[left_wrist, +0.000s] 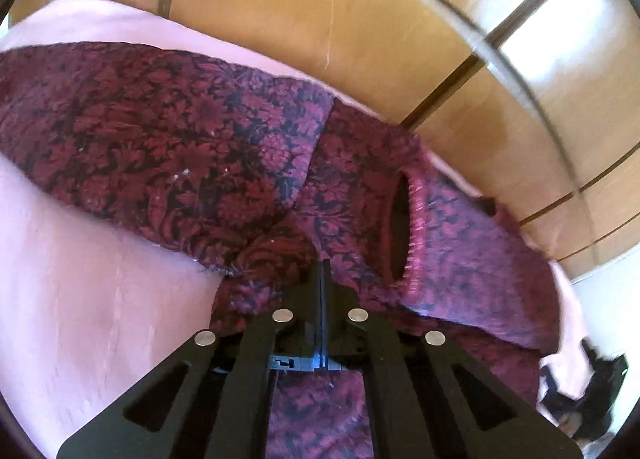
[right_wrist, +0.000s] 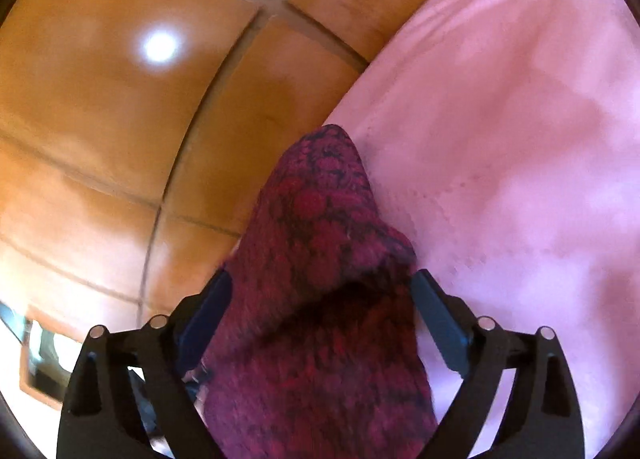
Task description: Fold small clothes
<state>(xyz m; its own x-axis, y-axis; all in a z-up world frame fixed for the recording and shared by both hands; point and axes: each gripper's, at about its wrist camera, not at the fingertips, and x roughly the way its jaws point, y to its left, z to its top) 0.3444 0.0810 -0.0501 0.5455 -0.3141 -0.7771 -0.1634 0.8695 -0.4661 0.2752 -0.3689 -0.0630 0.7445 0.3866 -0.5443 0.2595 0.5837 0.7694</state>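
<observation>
The fold looked to be mid-way at best: the dark red and black floral knitted garment [left_wrist: 168, 131] lay spread over the pale pink sheet [left_wrist: 72, 299] ahead of the left claw [left_wrist: 322, 271], with one flap already doubled over the body on that claw's left and the rest still loose and rumpled, so I judged that most of the folding and all of the smoothing remained. Beyond the sheet the glossy orange-brown tiled floor [left_wrist: 280, 11] ran off under both claws. The garment was thick and nubbly, its pattern purple-tinged where light hit it, and a ribbed opening [left_wrist: 400, 227], a neck or sleeve hole, gaped just ahead and right of the left claw. That claw's jaws were pressed together, apparently pinching an edge of the knit. The right claw [right_wrist: 320, 299] stood wide, a bunched fold of the same garment draped between its fingers [right_wrist: 440, 319], not clamped.
</observation>
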